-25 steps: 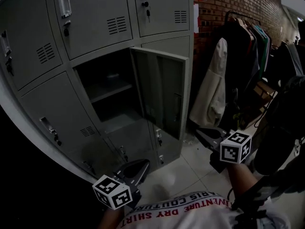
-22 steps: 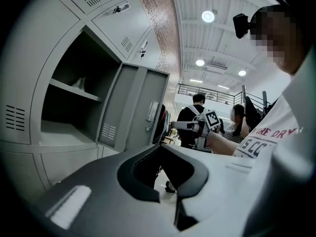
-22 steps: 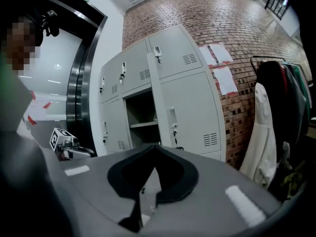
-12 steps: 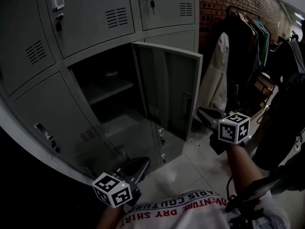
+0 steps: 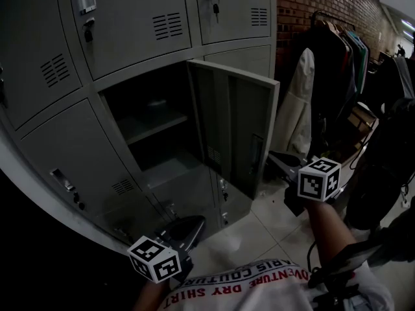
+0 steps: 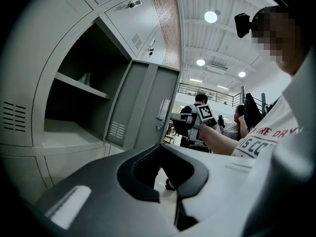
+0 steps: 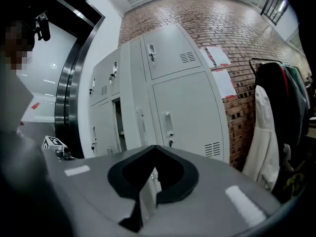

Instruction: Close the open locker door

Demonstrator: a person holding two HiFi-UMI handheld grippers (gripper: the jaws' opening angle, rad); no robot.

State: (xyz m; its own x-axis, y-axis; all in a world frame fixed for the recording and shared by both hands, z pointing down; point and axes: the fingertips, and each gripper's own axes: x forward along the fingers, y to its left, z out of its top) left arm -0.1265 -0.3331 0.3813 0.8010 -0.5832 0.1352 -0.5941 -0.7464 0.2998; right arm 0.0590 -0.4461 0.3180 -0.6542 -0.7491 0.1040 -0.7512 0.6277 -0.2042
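In the head view a bank of grey lockers (image 5: 123, 24) fills the left and top. One middle locker door (image 5: 237, 131) stands swung out to the right, and its dark compartment (image 5: 152, 128) shows a shelf. My right gripper (image 5: 275, 159) is shut and holds nothing; its tip sits just right of the door's free edge, and I cannot tell whether it touches. The right gripper view has the door (image 7: 140, 127) edge-on beyond the jaw tips (image 7: 154, 147). My left gripper (image 5: 188, 229) hangs low near the floor, shut with nothing in it (image 6: 160, 146), pointing at the door (image 6: 143, 107).
A clothes rack (image 5: 331, 76) with a white coat (image 5: 299, 105) and dark garments stands right of the lockers against a brick wall (image 5: 305, 5). Pale floor tiles (image 5: 259, 232) lie below. People (image 6: 200, 102) stand in the background of the left gripper view.
My right gripper has risen and moved in toward the door's free edge. The door's angle looks unchanged. The left gripper has barely moved.
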